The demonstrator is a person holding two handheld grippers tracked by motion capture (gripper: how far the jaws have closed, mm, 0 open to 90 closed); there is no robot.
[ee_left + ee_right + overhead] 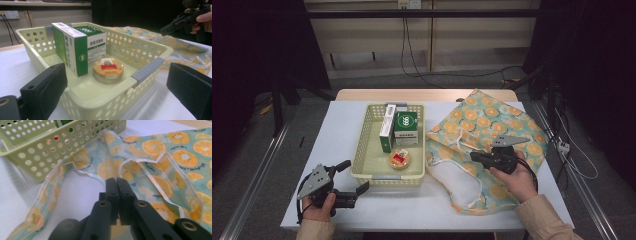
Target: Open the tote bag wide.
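Note:
A pale yellow-green perforated basket [387, 177] [100, 97] [37, 152] stands mid-table. Inside it a narrow green-and-white box [386, 127] [70, 50] stands on edge beside a wider green box [406, 125] [96, 45]. A round tin [400, 158] [108, 68] with a red label lies in front of them. To the basket's right, an orange-slice print cloth bag [482, 120] [180, 47] [160, 157] lies flat. My left gripper [355, 175] [117, 95] is open at the basket's near left corner. My right gripper [473, 156] [116, 181] is shut, tips over the bag's white-trimmed opening; no fabric is visibly pinched.
The white table [337, 130] has bare room left of the basket and along its front edge. A wooden strip [412, 94] runs along the far edge. Metal rails [257, 180] flank the table, and cables [412, 60] lie on the floor behind.

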